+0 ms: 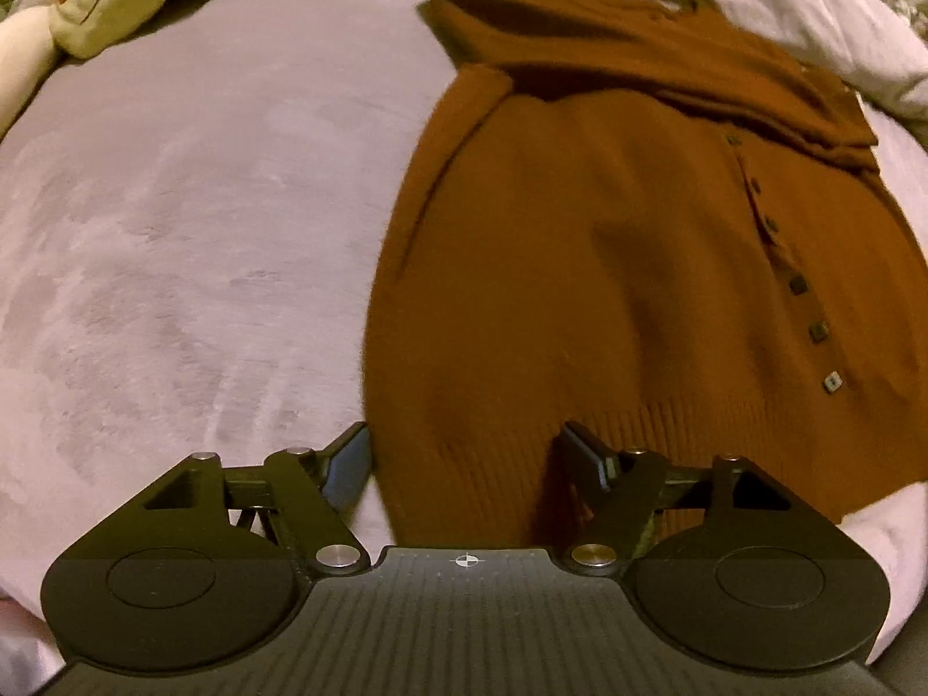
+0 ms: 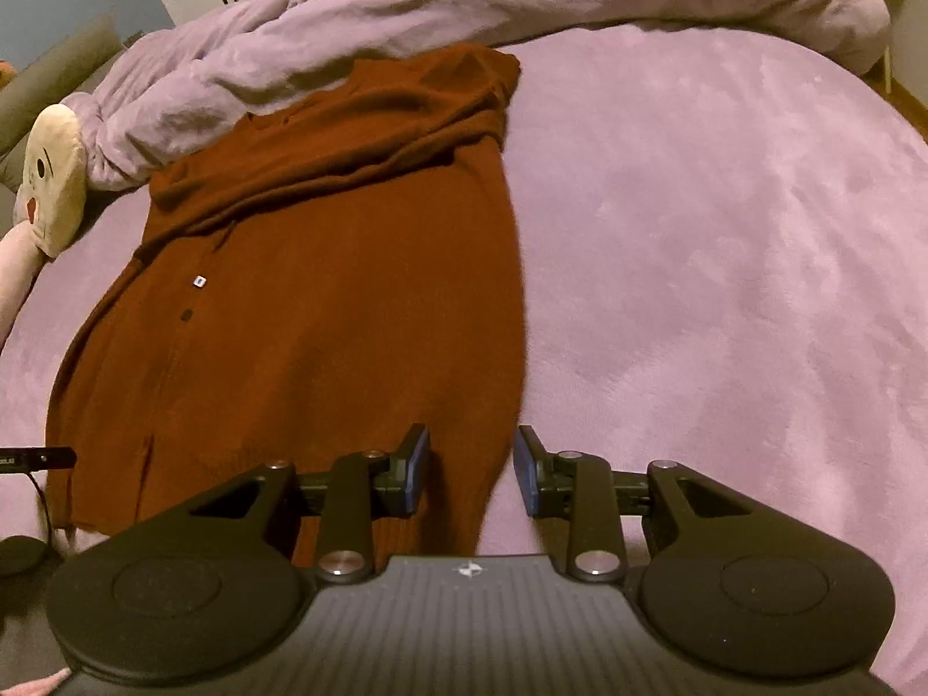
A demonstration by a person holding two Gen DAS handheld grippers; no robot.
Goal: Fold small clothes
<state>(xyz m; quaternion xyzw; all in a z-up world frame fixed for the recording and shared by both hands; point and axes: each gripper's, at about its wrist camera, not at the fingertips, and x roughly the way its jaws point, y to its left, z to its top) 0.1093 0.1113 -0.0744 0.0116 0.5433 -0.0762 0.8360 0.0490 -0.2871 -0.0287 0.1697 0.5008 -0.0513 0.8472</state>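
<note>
While both sleeves lie folded across our rust-brown knitted buttoned cardigan (image 1: 609, 267), our left claw (image 1: 464, 458) and right claw (image 2: 471, 464) hover open and empty at its six o'clock hem; next we pinch both corners and fold toward twelve.

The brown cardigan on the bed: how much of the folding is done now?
Done: both sleeves of the brown cardigan lie folded across its top. In hand: nothing; the left gripper and right gripper are open over the hem corners. Left: gripping the hem and folding the body upward.

cardigan (image 1: 609, 267) hem: partly hidden behind claw body; plush toy (image 2: 52, 174): cut off at left edge; buttons (image 1: 794, 284): blurred
</note>
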